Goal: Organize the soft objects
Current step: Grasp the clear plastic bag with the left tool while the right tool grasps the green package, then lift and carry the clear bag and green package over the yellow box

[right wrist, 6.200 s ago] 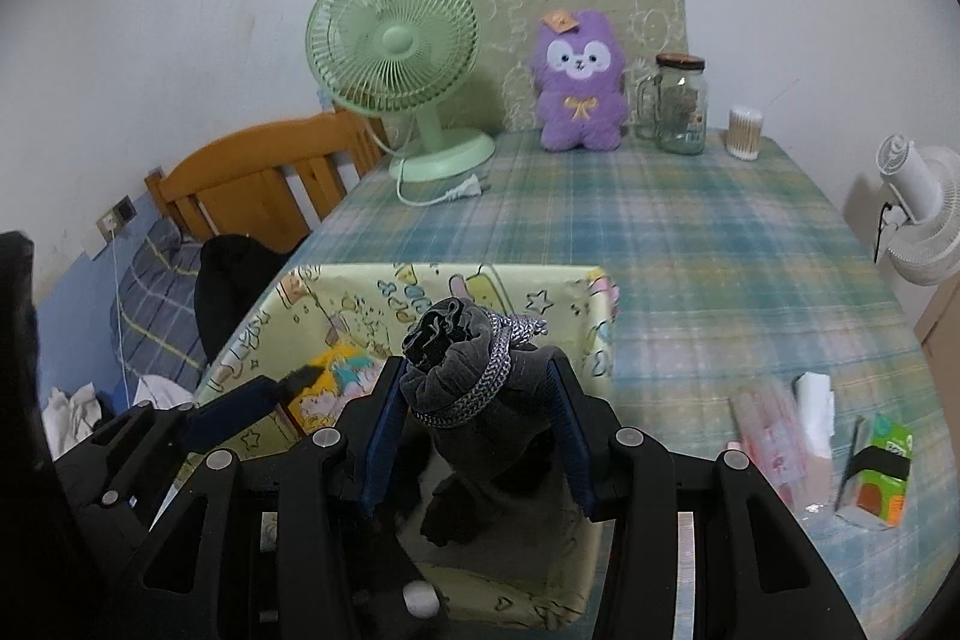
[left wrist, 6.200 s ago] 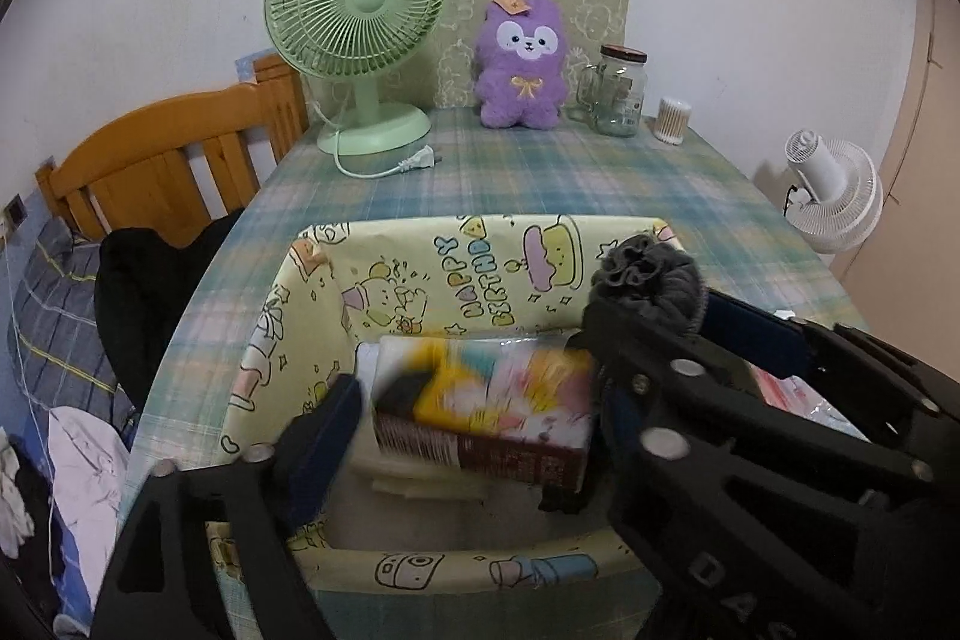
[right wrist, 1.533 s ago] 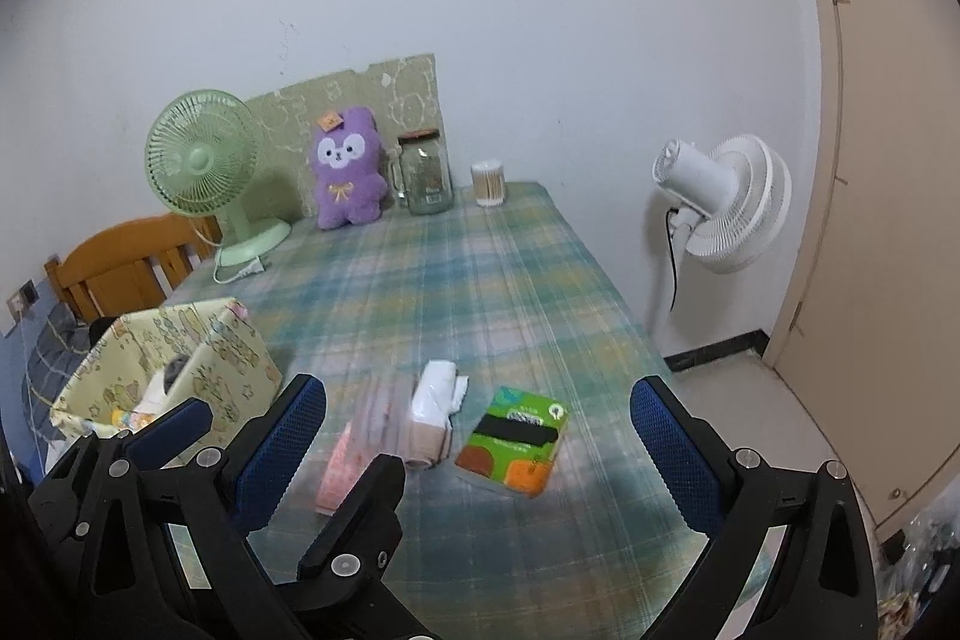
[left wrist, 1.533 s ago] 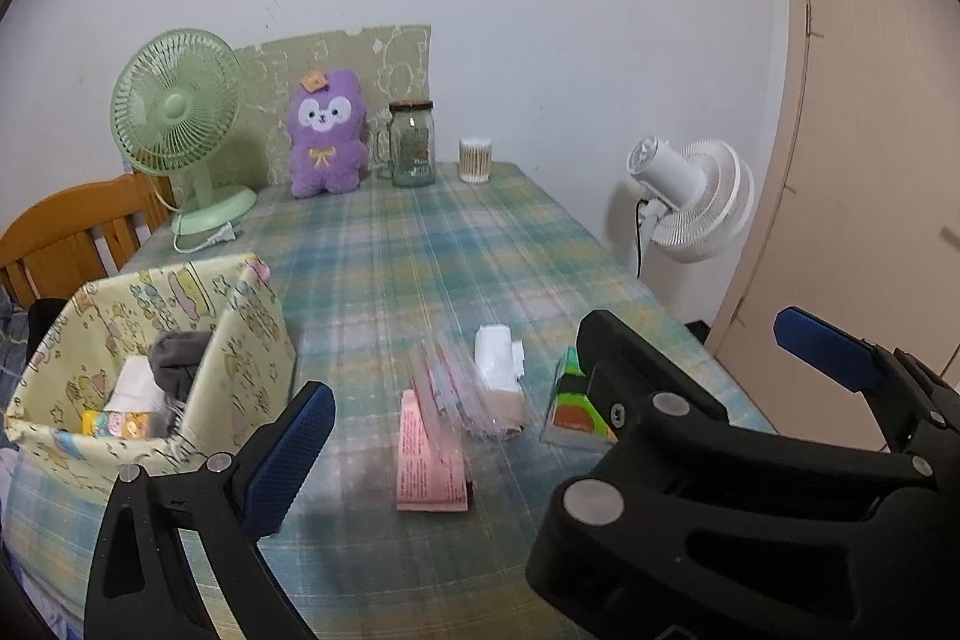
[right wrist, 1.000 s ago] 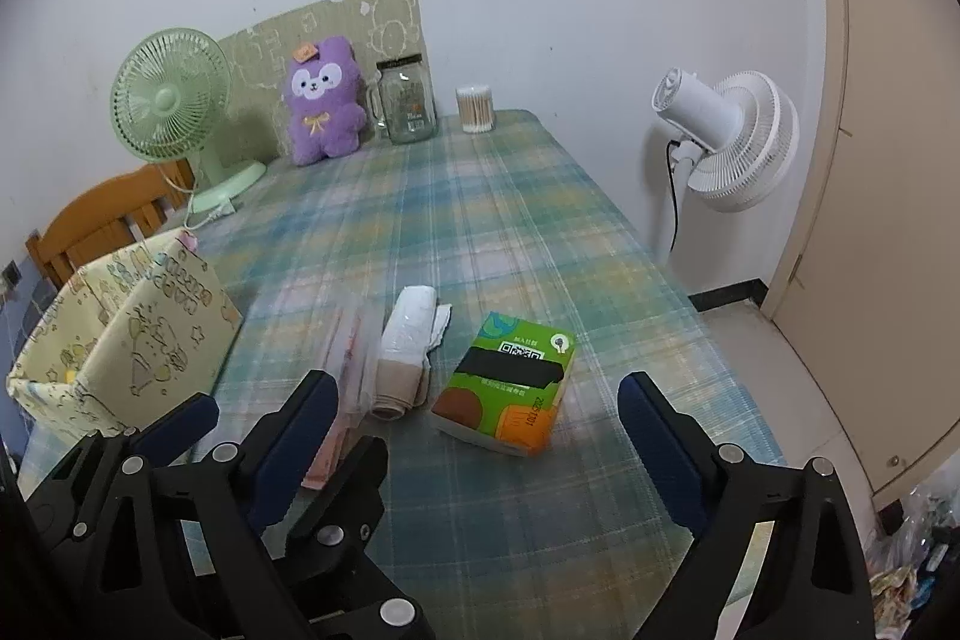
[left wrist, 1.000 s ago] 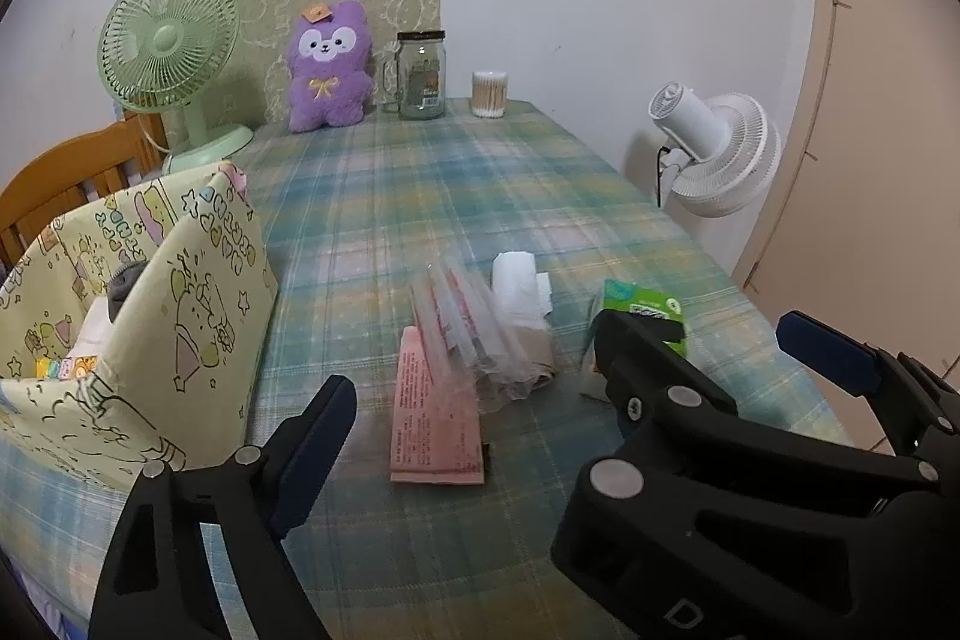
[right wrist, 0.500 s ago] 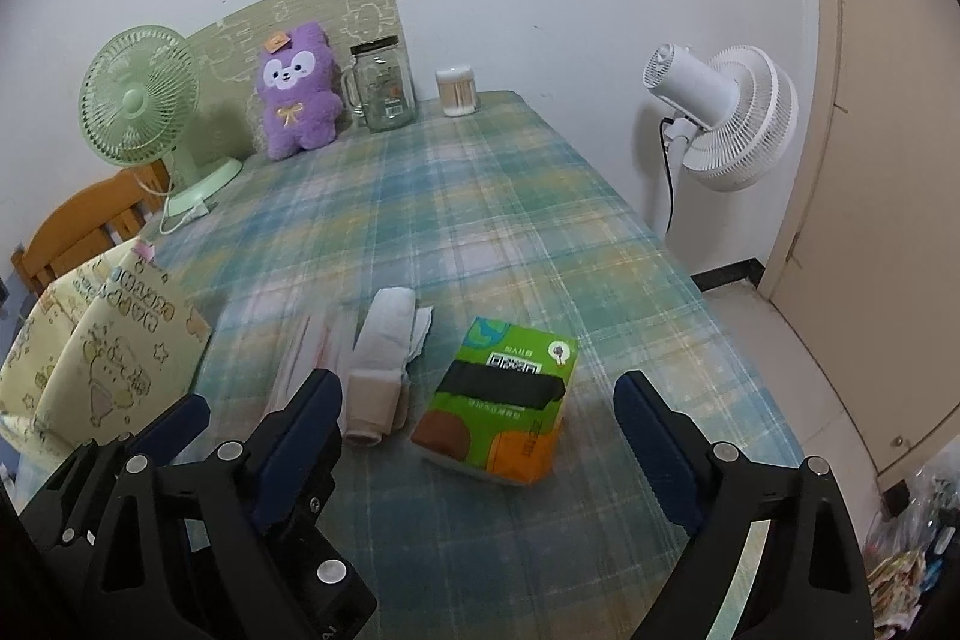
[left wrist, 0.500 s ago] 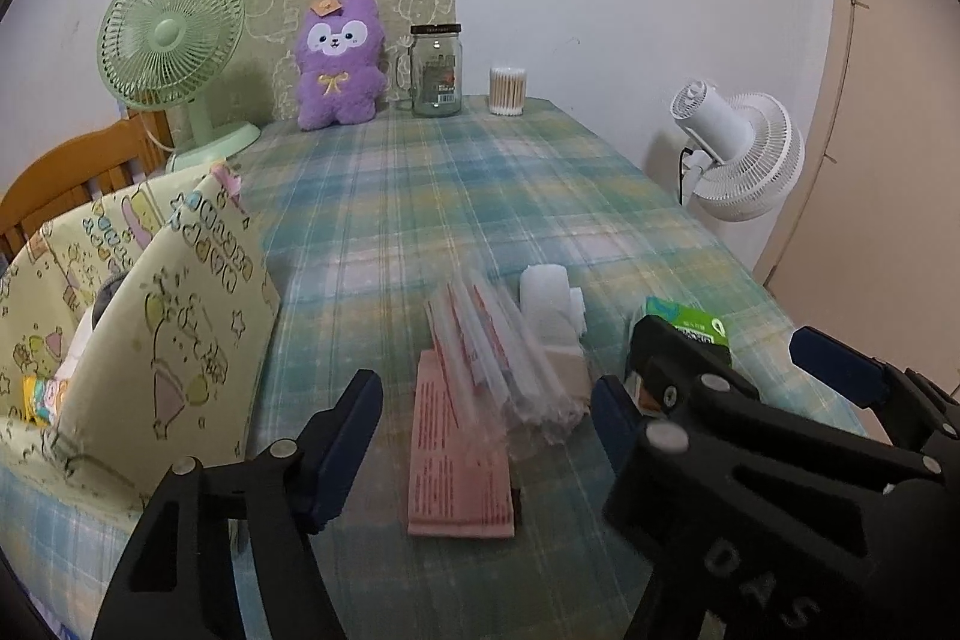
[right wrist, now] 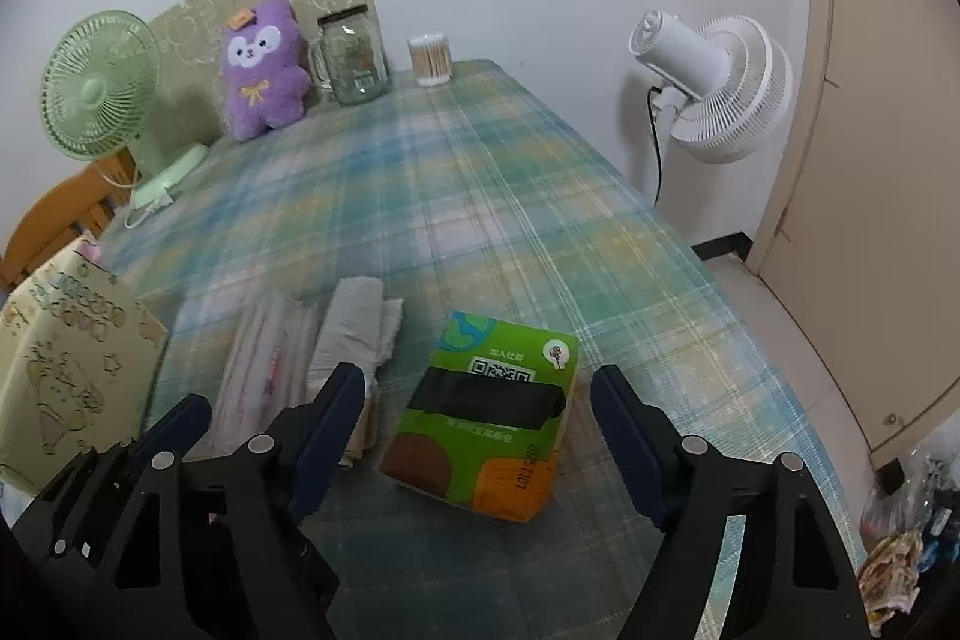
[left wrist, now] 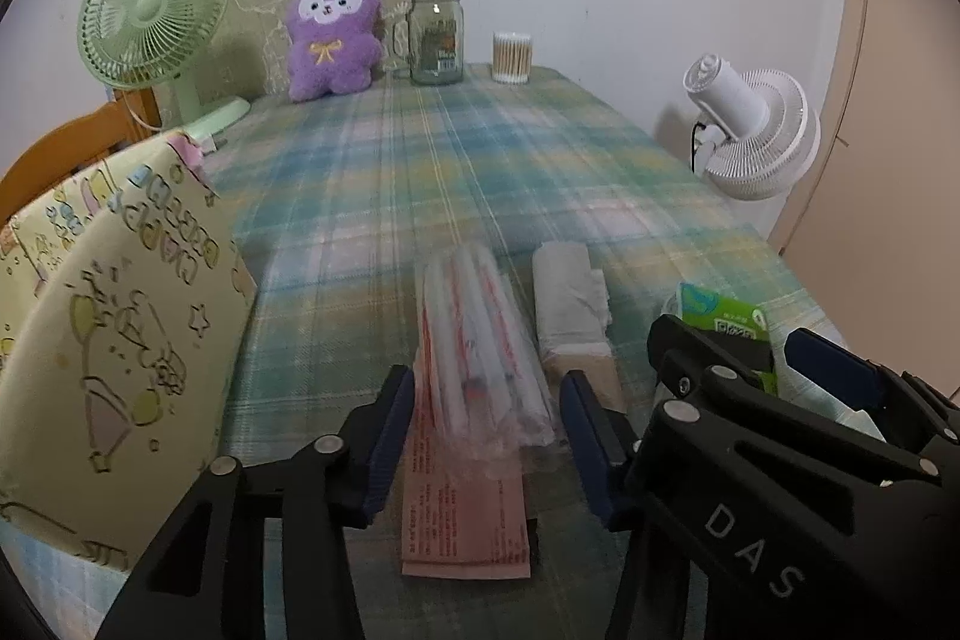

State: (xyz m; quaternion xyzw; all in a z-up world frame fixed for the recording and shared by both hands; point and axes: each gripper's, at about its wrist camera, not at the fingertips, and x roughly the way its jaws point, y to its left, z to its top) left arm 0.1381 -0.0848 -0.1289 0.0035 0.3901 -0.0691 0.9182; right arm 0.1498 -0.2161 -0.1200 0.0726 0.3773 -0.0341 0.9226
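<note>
The left tongs (left wrist: 487,415) are spread apart, with one finger on each side of the clear bag of straws (left wrist: 480,340) on the tabletop (left wrist: 480,160). The right tongs (right wrist: 477,415) are wide apart around the green tissue pack (right wrist: 486,418). A rolled white cloth (right wrist: 354,334) lies between the two. The yellow bag (left wrist: 102,328) stands at the left.

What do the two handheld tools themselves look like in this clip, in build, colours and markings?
Both are matte black plastic frames with round silver rivets at the joints. The left tool and the right tool each end in two fingers faced with dark blue pads. White letters "DAS" show on the right tool's frame in the left wrist view. No cables, sleeves or hands are visible.
</note>
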